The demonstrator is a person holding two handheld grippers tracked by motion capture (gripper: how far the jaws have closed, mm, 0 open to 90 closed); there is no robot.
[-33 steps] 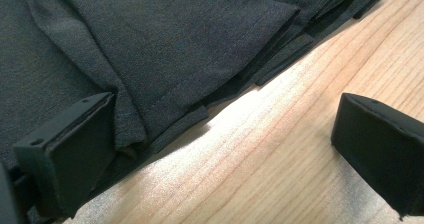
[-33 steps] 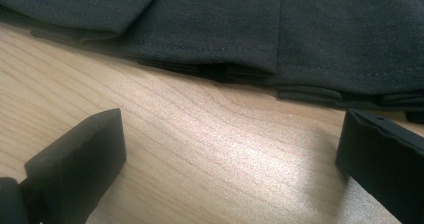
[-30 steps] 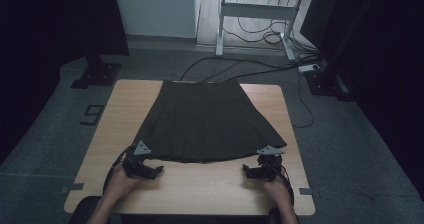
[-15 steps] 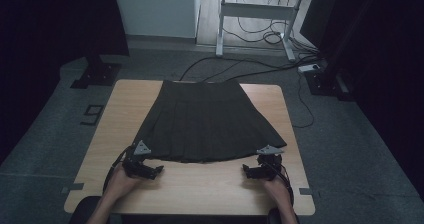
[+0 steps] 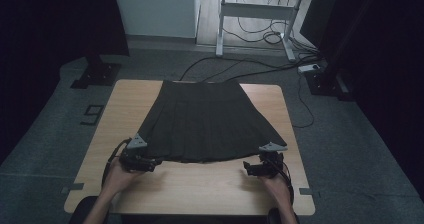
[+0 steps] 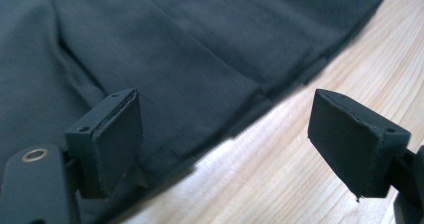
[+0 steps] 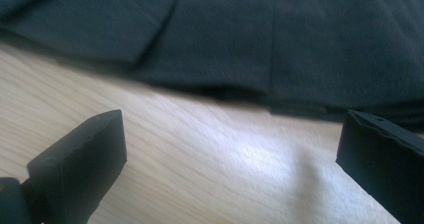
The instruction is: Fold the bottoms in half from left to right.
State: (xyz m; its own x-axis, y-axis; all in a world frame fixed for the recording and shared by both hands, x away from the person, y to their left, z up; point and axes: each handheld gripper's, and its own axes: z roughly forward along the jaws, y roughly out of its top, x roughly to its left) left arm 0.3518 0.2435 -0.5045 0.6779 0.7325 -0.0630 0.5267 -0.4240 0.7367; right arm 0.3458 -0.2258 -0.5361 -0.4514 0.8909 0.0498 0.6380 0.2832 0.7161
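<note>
Jaws of both grippers stand wide apart with nothing held between them. In the left gripper view, the left gripper has one jaw over the dark cloth and the other over bare wood, the hem running between them. In the right gripper view, the right gripper has both jaws over bare wood, just short of the hem.

Floor: grey, surrounding the table on all sides, with black cables trailing across it beyond the far edge.

Desk frame: pale metal legs and crossbar at the back of the room, standing well apart from the table.

Table: light wood with rounded corners; its near strip is bare.

Skirt: dark and pleated, lying flat on the middle of the table. The narrow waist lies at the far edge; the wide hem spreads toward the person and ends short of the near edge. In the gripper views the pleats overlap in flat layers and the hem rests on the wood.

Stand base: a black floor plate beyond the table's far left corner.

Left hand and right hand: they enter from the bottom of the high view, each holding a gripper at one near corner of the hem, the left gripper at the left corner and the right gripper at the right corner.
</note>
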